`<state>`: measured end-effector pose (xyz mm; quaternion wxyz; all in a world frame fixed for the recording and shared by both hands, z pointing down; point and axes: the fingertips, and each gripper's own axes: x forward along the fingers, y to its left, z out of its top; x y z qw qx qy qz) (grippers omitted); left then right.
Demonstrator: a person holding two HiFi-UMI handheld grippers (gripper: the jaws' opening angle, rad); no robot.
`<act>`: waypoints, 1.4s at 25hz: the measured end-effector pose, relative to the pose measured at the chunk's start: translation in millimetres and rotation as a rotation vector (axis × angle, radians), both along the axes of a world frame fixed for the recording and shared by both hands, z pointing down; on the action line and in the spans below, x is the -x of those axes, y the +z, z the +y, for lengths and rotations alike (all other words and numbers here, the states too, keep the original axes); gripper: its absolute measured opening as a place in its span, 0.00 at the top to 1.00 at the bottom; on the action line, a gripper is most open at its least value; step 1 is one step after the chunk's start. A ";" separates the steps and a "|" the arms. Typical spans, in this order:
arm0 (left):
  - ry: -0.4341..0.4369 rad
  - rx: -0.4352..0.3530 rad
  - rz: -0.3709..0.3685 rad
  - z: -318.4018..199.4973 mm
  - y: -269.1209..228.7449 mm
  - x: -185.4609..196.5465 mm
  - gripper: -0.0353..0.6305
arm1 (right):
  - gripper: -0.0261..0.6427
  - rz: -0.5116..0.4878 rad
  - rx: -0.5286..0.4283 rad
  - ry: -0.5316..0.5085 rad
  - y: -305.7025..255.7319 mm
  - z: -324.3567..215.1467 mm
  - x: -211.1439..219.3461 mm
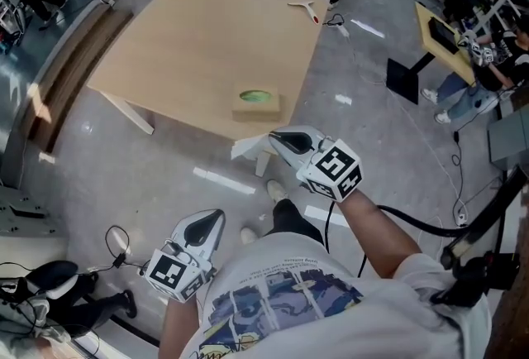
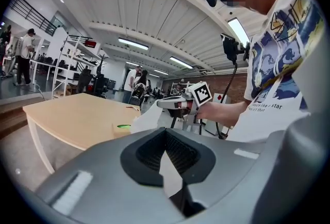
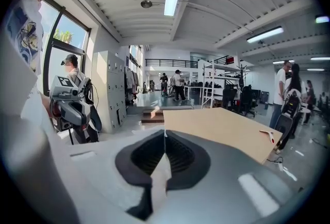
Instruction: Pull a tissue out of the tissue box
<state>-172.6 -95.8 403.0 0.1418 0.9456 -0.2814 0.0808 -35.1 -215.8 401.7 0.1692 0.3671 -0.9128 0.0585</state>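
While right claw (image 1: 274, 137) pinches tissue (image 1: 246, 150), left claw (image 1: 218, 216) pressed together, empty; tissue box (image 1: 256, 108) on table (image 1: 190, 35).

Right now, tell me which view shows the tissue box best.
The head view. There the tissue box sits whole on the table, with its green opening on top. The left gripper view shows it small and low, with its right part behind the tissue. The right gripper view does not show it.

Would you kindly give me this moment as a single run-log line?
right gripper: shut on tissue | tissue: clear of tissue box | tissue box: on table | left gripper: shut, away from tissue box
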 end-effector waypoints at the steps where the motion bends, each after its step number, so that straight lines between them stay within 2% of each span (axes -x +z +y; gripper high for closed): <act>1: 0.005 0.002 0.000 1.2 0.2 -0.5 0.95 | 0.96 0.004 -0.005 -0.001 -1.9 3.8 1.1; 18: 0.077 0.003 0.010 20.9 5.5 0.6 0.94 | 0.96 0.000 -0.043 -0.002 -30.6 58.3 16.8; 35: 0.049 0.008 0.013 22.2 5.0 6.4 0.94 | 0.96 0.006 -0.072 -0.028 -44.7 58.9 24.1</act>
